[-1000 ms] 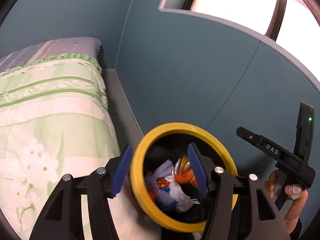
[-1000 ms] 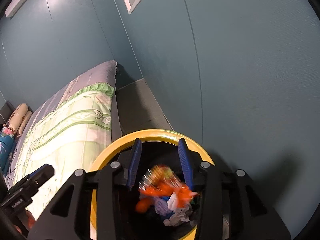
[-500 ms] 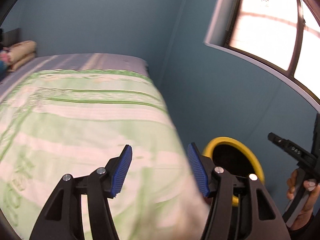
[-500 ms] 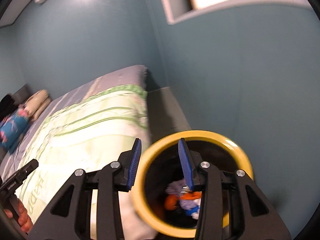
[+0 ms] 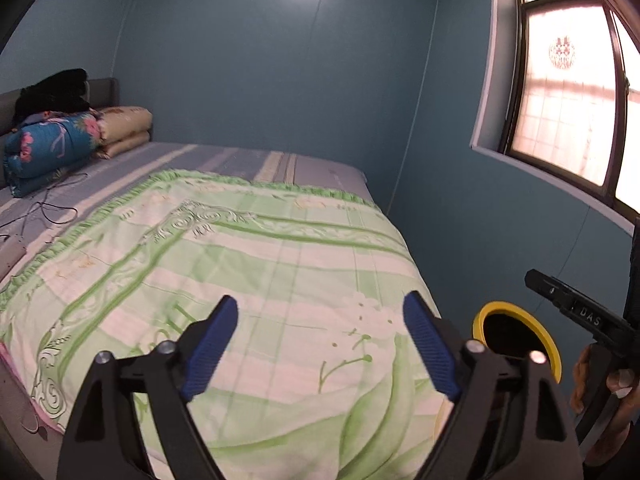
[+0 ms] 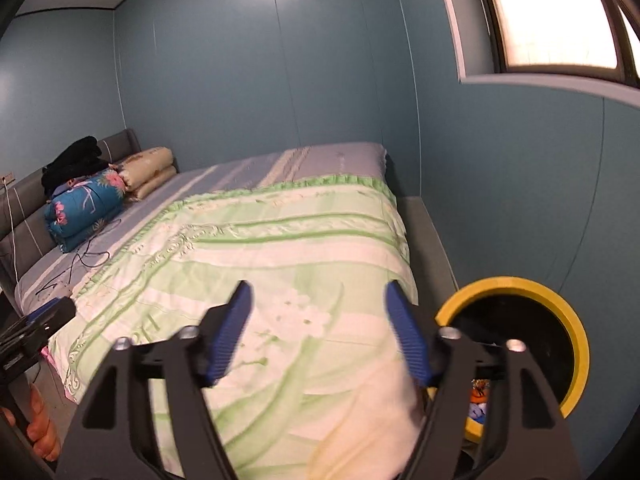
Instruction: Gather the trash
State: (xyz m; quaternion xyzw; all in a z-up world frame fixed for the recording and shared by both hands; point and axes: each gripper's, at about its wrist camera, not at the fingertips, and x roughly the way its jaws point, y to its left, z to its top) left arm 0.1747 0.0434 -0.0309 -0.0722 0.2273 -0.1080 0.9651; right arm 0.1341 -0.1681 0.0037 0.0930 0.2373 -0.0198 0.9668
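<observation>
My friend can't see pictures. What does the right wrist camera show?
An open, empty claw with blue fingertips points over a bed covered by a green flowered blanket. At the lower right, beside the bed, stands a yellow-rimmed bin with colourful trash inside, against a blue wall with a window.

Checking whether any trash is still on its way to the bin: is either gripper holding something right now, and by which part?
Nothing is held. The left gripper and right gripper have both just opened, empty, over the bed.
</observation>
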